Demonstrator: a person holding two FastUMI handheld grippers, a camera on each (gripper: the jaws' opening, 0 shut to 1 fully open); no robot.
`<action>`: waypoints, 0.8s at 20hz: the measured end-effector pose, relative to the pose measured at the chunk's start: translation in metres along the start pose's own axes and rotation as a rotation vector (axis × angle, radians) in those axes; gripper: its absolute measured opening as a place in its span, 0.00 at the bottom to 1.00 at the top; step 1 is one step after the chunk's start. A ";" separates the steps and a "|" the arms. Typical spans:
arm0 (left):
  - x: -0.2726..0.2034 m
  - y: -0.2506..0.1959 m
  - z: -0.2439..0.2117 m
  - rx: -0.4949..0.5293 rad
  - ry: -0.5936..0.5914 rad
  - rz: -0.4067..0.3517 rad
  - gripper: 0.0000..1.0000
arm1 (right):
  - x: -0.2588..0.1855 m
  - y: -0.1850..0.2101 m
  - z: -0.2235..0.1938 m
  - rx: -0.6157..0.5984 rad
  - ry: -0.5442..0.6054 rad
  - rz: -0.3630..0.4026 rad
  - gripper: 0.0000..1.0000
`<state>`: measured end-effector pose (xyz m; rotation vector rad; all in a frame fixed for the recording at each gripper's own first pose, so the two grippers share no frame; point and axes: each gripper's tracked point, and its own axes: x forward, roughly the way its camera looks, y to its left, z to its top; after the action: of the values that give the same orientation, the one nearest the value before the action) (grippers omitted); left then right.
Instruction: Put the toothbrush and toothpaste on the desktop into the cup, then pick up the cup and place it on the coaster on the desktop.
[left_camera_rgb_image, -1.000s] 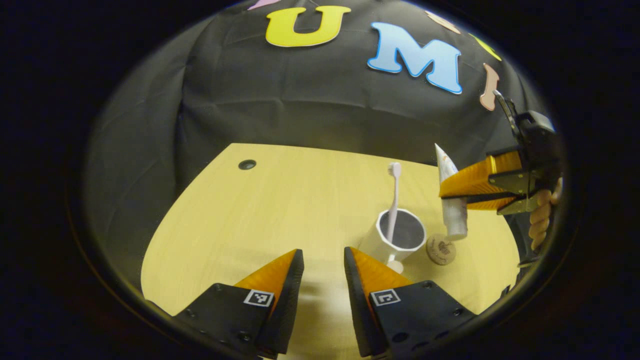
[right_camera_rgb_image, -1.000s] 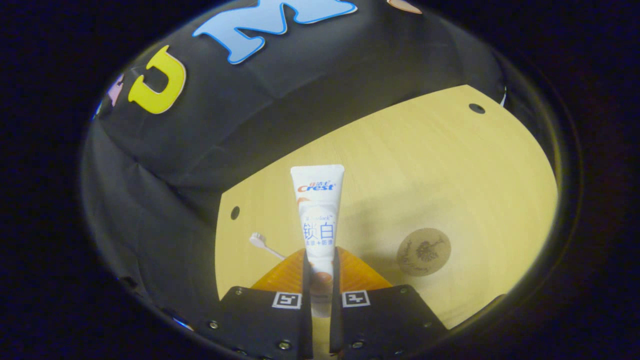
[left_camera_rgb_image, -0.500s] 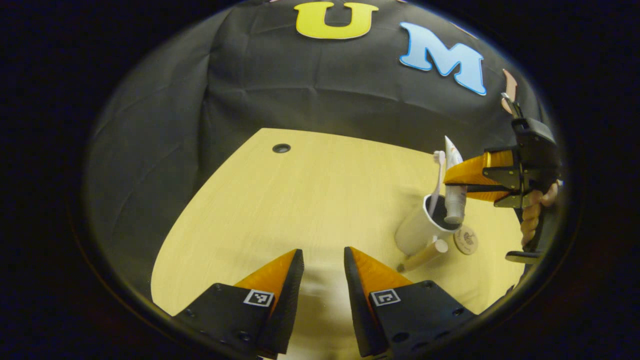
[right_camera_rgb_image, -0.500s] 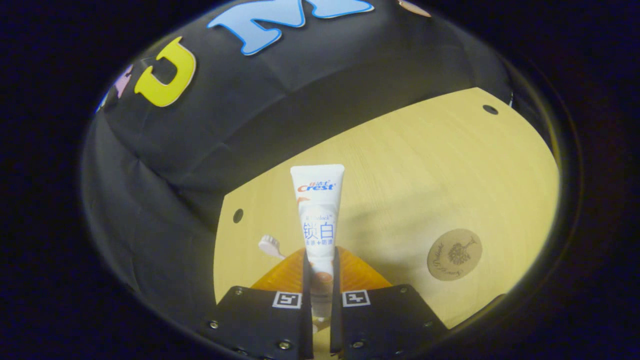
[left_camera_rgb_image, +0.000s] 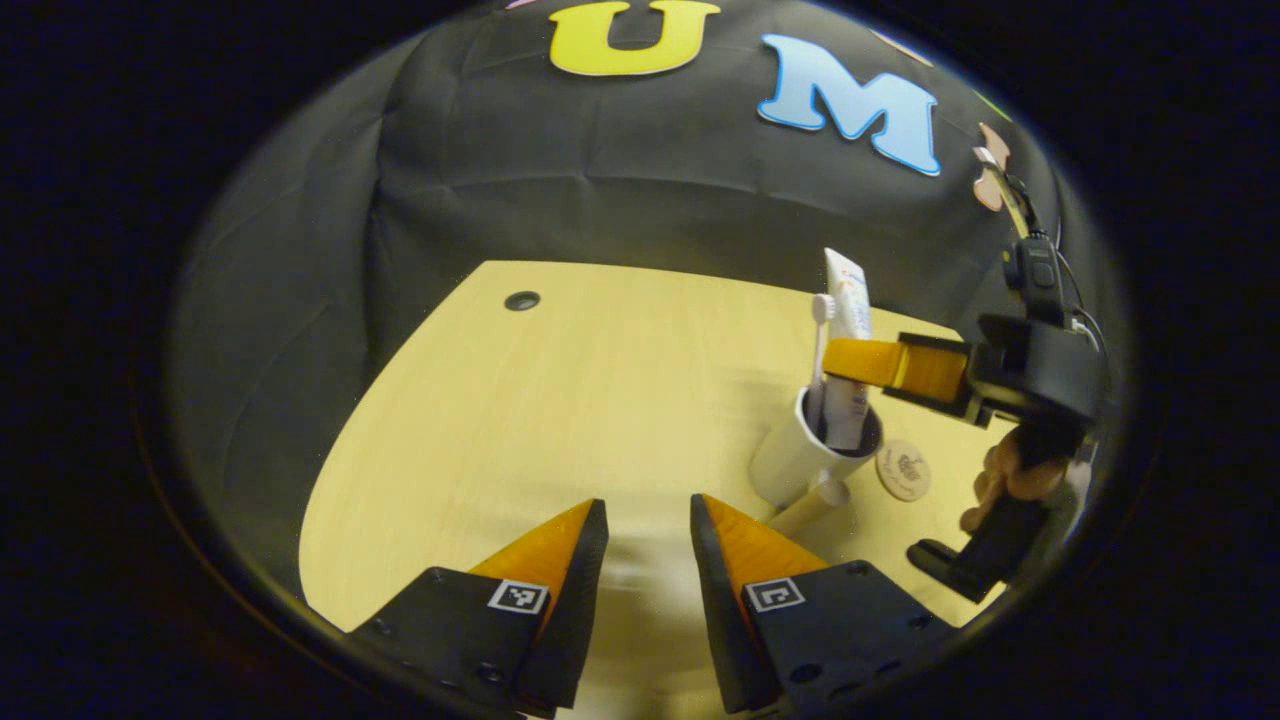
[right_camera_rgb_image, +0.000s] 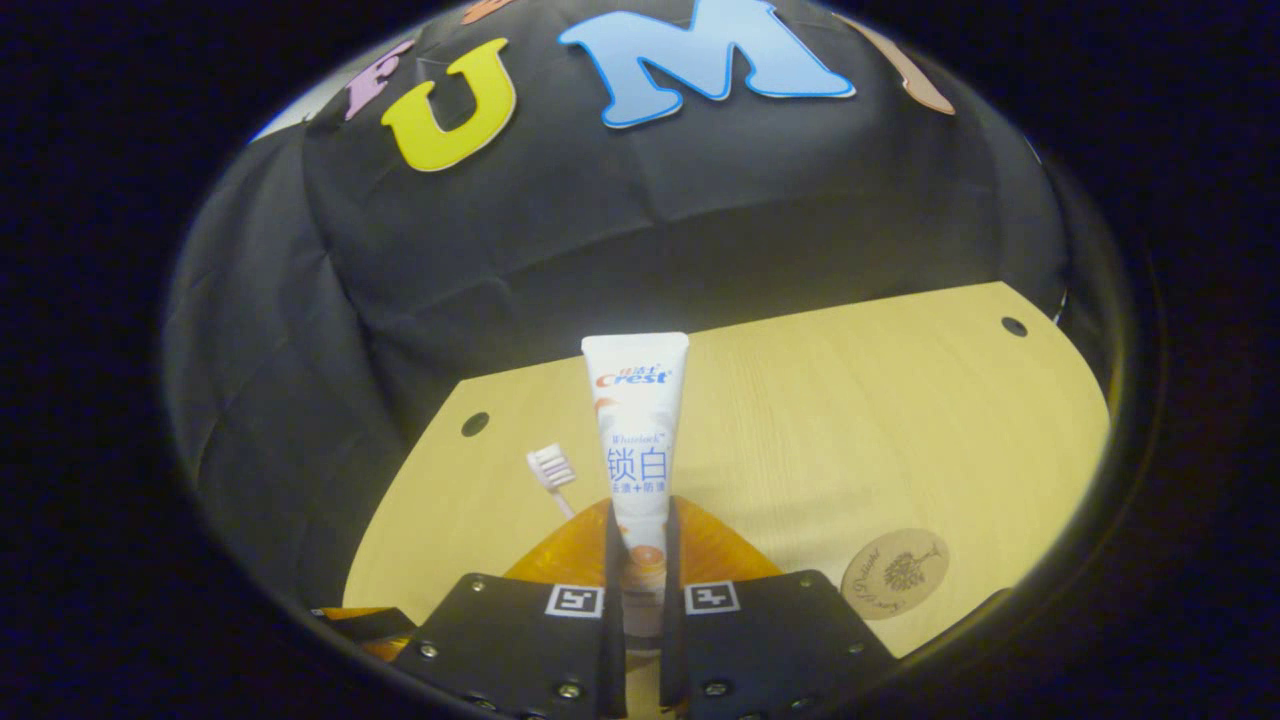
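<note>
Pale yellow wood makes up the desktop (left_camera_rgb_image: 560, 400), which fills the middle of the left gripper view beneath the black cloth wall (left_camera_rgb_image: 600, 180). At the bottom centre of that view the left gripper (left_camera_rgb_image: 647, 525) hangs over bare wood with its jaws parted by a clear gap and nothing between them. Right of centre stands the white cup (left_camera_rgb_image: 795, 460), upright, with the toothbrush (left_camera_rgb_image: 819, 335) standing in it, bristle head up. A short wooden handle (left_camera_rgb_image: 815, 503) juts from the cup's lower side toward the bottom of the frame. Just right of the cup lies the round coaster (left_camera_rgb_image: 903, 471), flat on the wood and apart from the cup's base. The right gripper (left_camera_rgb_image: 850, 362) reaches in from the right edge, held by a hand (left_camera_rgb_image: 1005, 480), and clamps the toothpaste (left_camera_rgb_image: 848, 330) upright, its lower end down inside the cup's mouth beside the brush.

In the right gripper view both fingers (right_camera_rgb_image: 608, 560) press the tube at bottom centre. The bristle head pokes up just left of it, and the coaster sits at lower right
</note>
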<state>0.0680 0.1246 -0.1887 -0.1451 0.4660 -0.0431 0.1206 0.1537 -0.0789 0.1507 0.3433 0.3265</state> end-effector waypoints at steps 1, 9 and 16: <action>0.002 -0.008 0.002 0.010 0.003 -0.017 0.57 | 0.003 -0.002 -0.002 -0.020 -0.002 -0.004 0.16; 0.015 -0.032 0.007 0.052 0.013 -0.064 0.64 | -0.013 0.001 -0.004 -0.029 0.008 0.040 0.31; 0.010 -0.060 0.002 0.118 0.059 -0.130 0.64 | -0.055 -0.022 0.014 -0.006 -0.026 0.060 0.43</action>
<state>0.0776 0.0644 -0.1829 -0.0582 0.5114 -0.2021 0.0829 0.1133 -0.0538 0.1599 0.3123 0.3848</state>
